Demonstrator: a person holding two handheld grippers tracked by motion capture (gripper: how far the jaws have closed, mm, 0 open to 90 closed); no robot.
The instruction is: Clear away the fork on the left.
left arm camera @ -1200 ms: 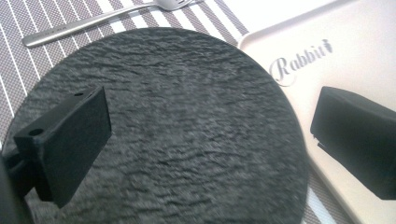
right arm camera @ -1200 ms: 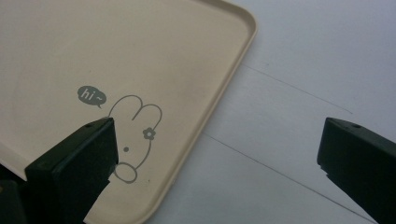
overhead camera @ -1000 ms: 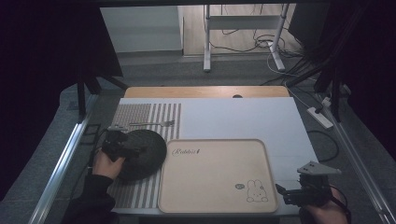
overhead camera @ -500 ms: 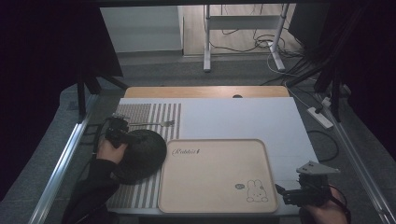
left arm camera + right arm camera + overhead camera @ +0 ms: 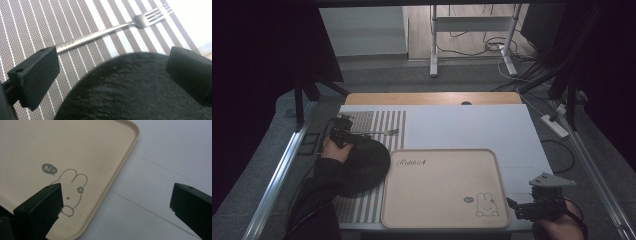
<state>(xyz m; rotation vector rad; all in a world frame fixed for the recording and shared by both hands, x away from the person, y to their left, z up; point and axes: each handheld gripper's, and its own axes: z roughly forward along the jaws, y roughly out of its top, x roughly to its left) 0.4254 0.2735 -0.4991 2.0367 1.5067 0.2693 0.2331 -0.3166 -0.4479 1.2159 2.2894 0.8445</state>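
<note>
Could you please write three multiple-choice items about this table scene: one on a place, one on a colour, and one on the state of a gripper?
1. Where does the fork lie?
A. on the striped placemat
B. in the beige tray
C. on the black plate

2. What colour is the round plate near the left gripper?
A. white
B. black
C. beige

3. How do the jaws of the right gripper stand?
A. shut on the tray's rim
B. shut on the fork
C. open, holding nothing

Answers: 1 A, since the left gripper view shows the whole fork resting on the stripes, beyond the plate's edge. 2 B, since the plate looks dark and rough in both the high view and the left gripper view. 3 C, since the right gripper view shows its jaws wide apart over the corner of the tray and the white table.
</note>
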